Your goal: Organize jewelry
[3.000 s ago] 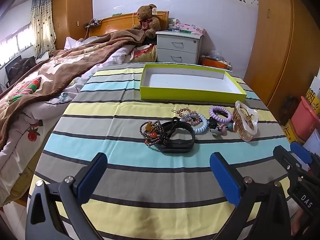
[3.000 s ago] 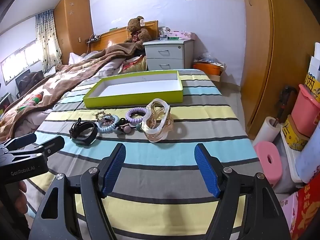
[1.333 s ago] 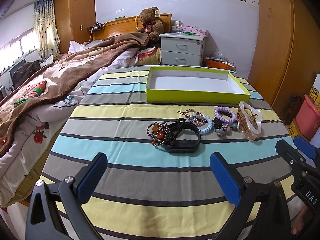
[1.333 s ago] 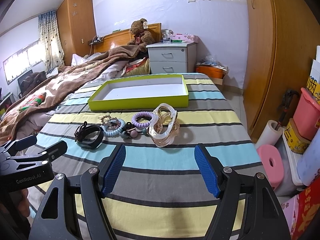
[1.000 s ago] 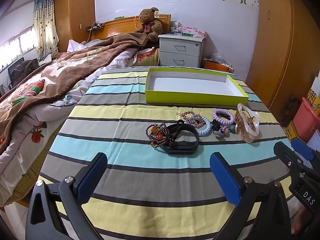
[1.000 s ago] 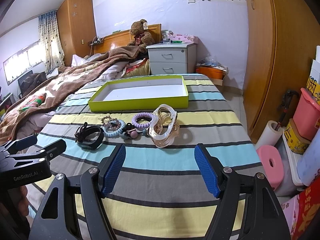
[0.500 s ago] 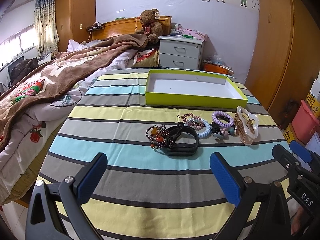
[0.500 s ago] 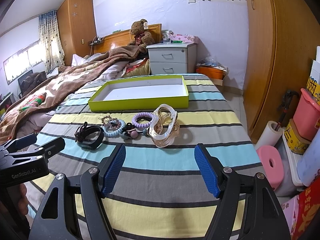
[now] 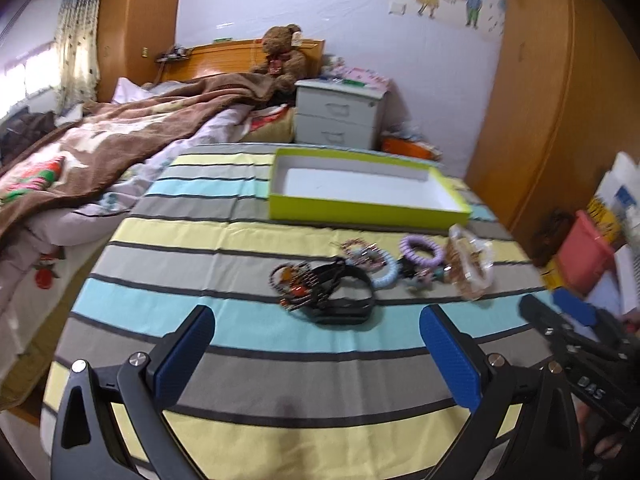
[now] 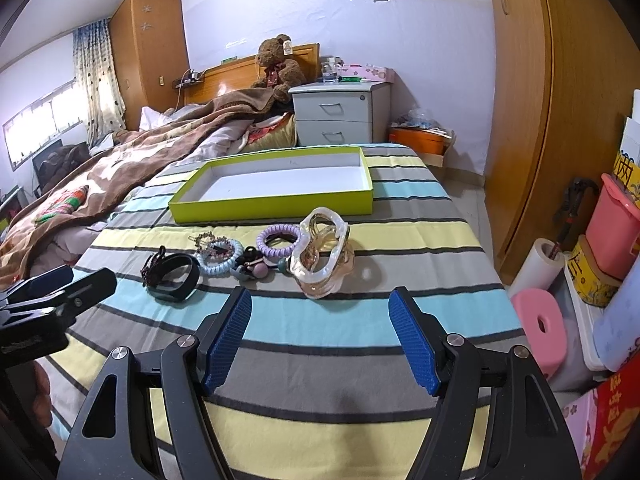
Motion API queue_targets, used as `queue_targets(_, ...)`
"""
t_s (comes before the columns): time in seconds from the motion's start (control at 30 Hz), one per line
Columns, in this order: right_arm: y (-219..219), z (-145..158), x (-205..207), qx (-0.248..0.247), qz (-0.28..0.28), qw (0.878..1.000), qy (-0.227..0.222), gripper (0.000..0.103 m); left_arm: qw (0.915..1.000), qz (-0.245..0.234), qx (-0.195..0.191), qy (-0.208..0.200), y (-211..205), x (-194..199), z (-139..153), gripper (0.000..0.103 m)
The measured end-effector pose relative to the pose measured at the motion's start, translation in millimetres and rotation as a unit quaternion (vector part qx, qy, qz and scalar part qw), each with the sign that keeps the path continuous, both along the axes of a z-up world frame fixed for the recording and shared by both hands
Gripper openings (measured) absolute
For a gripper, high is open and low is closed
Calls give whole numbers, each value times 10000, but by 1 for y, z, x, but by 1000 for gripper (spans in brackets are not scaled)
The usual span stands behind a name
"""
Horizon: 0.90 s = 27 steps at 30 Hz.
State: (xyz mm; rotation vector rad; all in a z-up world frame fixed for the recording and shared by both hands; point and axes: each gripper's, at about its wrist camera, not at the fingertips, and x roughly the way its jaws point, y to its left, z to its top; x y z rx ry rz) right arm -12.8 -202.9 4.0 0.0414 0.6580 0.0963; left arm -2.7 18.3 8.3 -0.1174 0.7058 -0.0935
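Note:
A row of jewelry lies on the striped tablecloth: a beaded bracelet (image 9: pixel 294 282), a black band (image 9: pixel 344 294), a light blue coil ring (image 9: pixel 380 272), a purple coil ring (image 9: pixel 422 249) and a clear amber hair claw (image 9: pixel 468 268). An empty lime green tray (image 9: pixel 368 192) sits behind them. My left gripper (image 9: pixel 316 360) is open and empty, hovering in front of the black band. My right gripper (image 10: pixel 320 336) is open and empty, in front of the hair claw (image 10: pixel 322 252). The tray (image 10: pixel 276 190) also shows in the right wrist view.
A bed with a brown blanket (image 9: pixel 92 152) runs along the table's left side. A grey nightstand (image 10: pixel 340 116) and a teddy bear (image 10: pixel 278 66) stand behind. A pink stool (image 10: pixel 542 326), a paper roll and bins crowd the floor at right by the wooden wardrobe.
The left gripper's view has shifted slightly, so the jewelry sits a little further right and nearer. The right gripper has barely moved. Both stay open.

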Motion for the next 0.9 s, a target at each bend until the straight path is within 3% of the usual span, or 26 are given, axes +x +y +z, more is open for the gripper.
queue_targets(0.23,-14,3,31,34,-70,9999,100,71,9995,43,-279,166,16,17,-2,103)
queue_targets(0.47,-29,-10,74,368,-91,9975,596,71,9969,290,-472,557,40,31,-12,102)
queue_targets(0.7,-23,-15,95,345,72,9967,733,71,9972,254,-424,567,52,38,-13,102)
queue_targets(0.9,-19,-24,108,179,82,9951,967,51,9961,96,-453,748,53,43,-19,102)
